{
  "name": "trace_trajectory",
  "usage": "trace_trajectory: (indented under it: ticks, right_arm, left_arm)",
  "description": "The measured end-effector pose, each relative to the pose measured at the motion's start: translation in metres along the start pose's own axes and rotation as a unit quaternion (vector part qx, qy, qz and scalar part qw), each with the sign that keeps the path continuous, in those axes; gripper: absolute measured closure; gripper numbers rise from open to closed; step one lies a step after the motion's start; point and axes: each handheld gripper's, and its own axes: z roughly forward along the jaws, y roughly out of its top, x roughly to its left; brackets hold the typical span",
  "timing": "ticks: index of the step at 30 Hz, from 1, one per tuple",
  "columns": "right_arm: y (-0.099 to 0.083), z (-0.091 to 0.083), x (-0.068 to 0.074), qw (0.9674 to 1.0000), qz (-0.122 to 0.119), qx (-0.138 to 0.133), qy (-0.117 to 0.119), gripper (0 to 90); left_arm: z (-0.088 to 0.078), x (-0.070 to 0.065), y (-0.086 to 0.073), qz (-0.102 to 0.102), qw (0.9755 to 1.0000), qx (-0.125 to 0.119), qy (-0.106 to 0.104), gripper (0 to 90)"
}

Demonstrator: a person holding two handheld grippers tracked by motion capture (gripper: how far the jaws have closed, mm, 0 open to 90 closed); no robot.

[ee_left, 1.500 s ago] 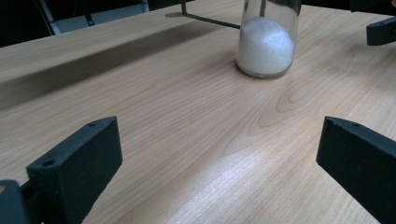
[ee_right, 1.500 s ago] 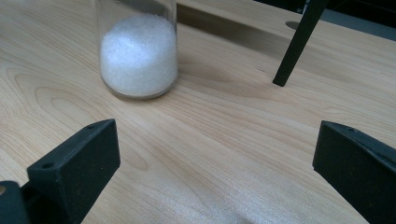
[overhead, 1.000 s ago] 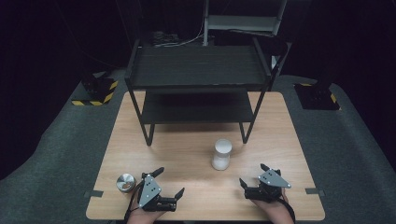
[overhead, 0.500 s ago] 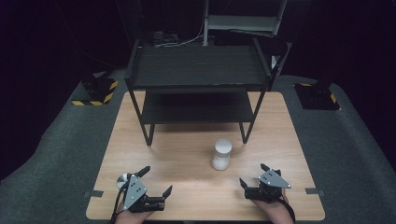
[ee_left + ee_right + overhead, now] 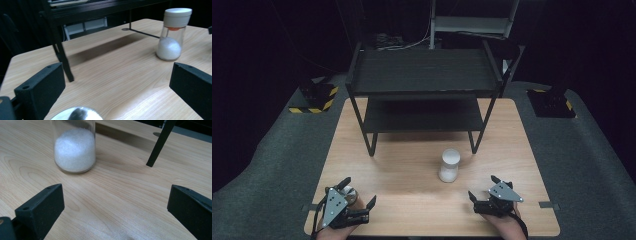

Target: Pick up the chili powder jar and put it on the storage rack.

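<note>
- The left gripper (image 5: 357, 196) is held with jaws spread wide and empty, a small round metal lid (image 5: 347, 192) lying on the table (image 5: 412, 170) just between them.
- The lid is judged light, stiff and slippery; a grip across its rim is advised.
- The right gripper (image 5: 484, 190) is likewise released, near the salt shaker (image 5: 449, 165).

No words, brand names, labels or numbers can be read anywhere; the one sign-like marking is the yellow-and-black warning striping on the edge of a dark block (image 5: 314, 101) on the floor left of the table.
</note>
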Motion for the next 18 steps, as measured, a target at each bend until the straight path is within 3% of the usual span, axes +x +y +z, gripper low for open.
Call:
trace_trajectory:
  ticks: [12, 18]
  right_arm:
    - [0.000, 0.000, 0.000, 1.0000, 0.003, 0.000, -0.001, 0.4]
    - [0.000, 0.000, 0.000, 1.0000, 0.003, 0.000, -0.001, 0.4]
  left_arm:
    - [-0.013, 0.007, -0.025, -0.018, 0.9993, -0.006, 0.031, 0.4]
    - [-0.015, 0.011, -0.035, -0.023, 0.9992, -0.002, 0.033, 0.4]
